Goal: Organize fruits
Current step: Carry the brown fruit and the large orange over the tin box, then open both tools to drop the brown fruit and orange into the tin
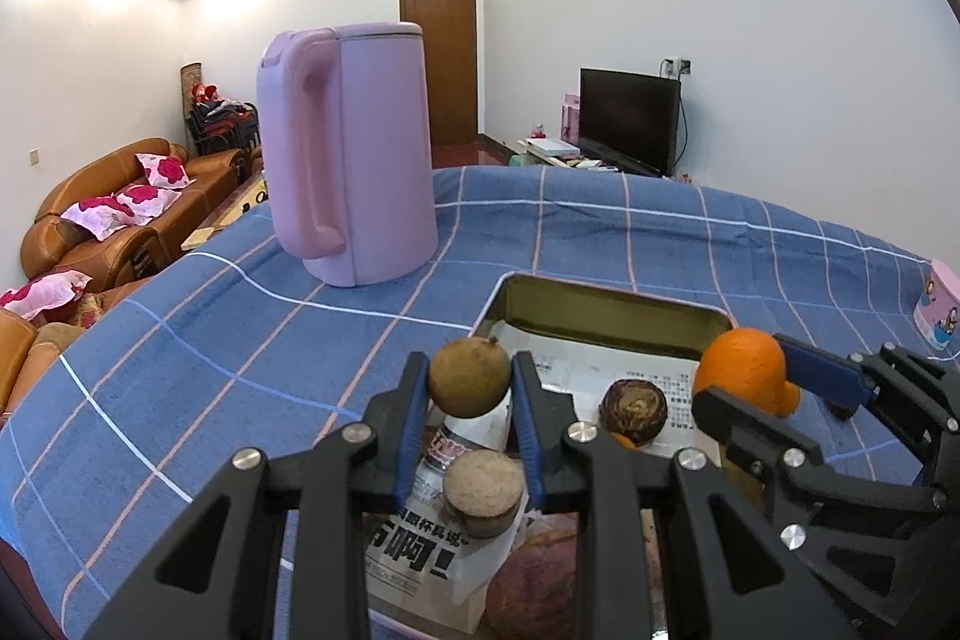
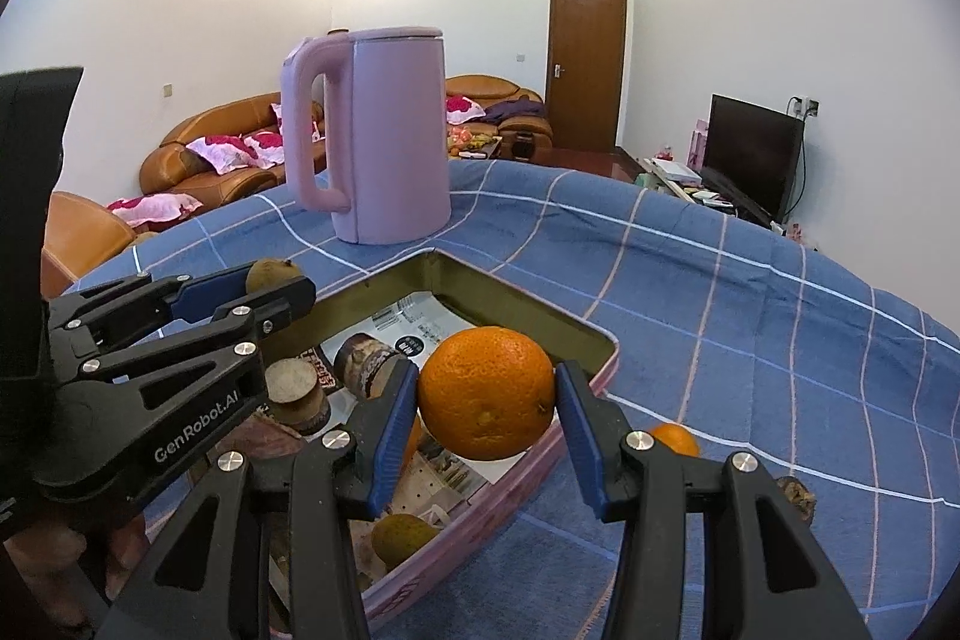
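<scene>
Over the tin (image 2: 591, 334), grippers clamp fruit — right (image 2: 486, 391) orange (image 2: 486, 394), left (image 1: 470, 379) brown fruit (image 1: 470, 379).

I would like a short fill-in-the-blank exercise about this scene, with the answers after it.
1. The right gripper holds an ____ above the tin.
2. The left gripper is shut on a small ____ fruit.
3. The tall jug behind the tin is ____ in colour.
4. The bottom of the tin is lined with ____.

Answers: orange; brown; pink; newspaper
</scene>
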A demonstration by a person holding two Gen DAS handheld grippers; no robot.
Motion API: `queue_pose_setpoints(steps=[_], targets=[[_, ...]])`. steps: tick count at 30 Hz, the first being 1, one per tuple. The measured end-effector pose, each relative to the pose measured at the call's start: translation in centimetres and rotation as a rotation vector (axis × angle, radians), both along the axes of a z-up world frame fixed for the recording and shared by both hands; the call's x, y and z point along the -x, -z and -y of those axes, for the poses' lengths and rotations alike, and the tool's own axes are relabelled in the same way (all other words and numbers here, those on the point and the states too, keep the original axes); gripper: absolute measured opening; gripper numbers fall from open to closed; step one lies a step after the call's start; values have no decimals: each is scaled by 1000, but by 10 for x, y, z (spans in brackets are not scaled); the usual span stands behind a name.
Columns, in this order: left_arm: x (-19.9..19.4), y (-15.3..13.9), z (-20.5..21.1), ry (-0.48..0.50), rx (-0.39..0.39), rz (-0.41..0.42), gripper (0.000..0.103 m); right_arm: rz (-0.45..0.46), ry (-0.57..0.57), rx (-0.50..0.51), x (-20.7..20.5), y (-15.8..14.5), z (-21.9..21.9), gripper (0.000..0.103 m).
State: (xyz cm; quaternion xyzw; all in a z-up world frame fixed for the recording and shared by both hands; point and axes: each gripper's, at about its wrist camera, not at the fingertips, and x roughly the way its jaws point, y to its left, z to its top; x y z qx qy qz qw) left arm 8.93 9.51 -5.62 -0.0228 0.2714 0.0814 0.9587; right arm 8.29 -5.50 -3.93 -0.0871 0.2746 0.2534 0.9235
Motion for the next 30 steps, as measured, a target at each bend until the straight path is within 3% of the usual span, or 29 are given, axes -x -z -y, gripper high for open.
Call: queue_pose_setpoints(steps=[17,30], targets=[[-6,8,2,24,6,-55,30,-48,-31,27,-2,11,-6,50],[0,6,0,-1,9,-39,65,-46,-5,-13,-3,8,4,54]])
